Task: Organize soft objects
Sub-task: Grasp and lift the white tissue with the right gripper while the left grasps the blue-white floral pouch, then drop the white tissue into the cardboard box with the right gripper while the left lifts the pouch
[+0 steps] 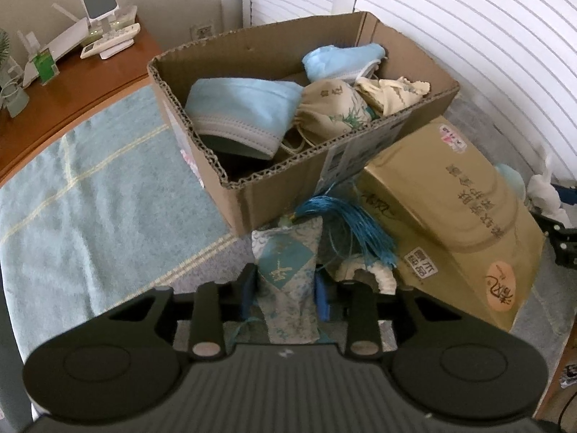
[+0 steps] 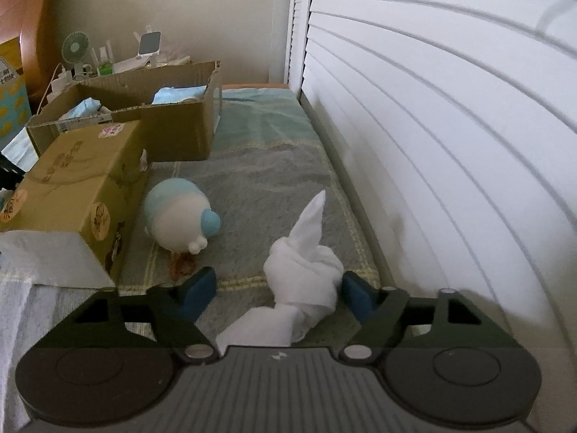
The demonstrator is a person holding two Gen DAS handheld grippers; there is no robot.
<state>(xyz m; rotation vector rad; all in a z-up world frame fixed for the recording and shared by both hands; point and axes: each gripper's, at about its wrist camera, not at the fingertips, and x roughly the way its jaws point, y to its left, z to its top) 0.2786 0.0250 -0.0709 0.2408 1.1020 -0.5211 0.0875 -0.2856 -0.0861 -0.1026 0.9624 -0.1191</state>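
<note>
While open, cardboard box [image 1: 252, 195] holds face masks [image 1: 245, 108].

Two boxes stand here: one open cardboard box [image 1: 288, 166] and one gold box [image 1: 461, 213]. Two blue masks [image 1: 245, 108] lie inside the open one. One patterned sachet [image 1: 285, 270], one knotted white cloth [image 2: 306, 270], one round plush toy [image 2: 180, 220].

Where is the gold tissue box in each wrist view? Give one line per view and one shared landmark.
Left wrist view: the gold tissue box lies right of centre, tilted, just right of the open cardboard box.
Right wrist view: the gold tissue box sits at the left edge, in front of the cardboard box, with white tissue showing at its near end.
Shared landmark: the cardboard box holding pale blue soft items.
</note>
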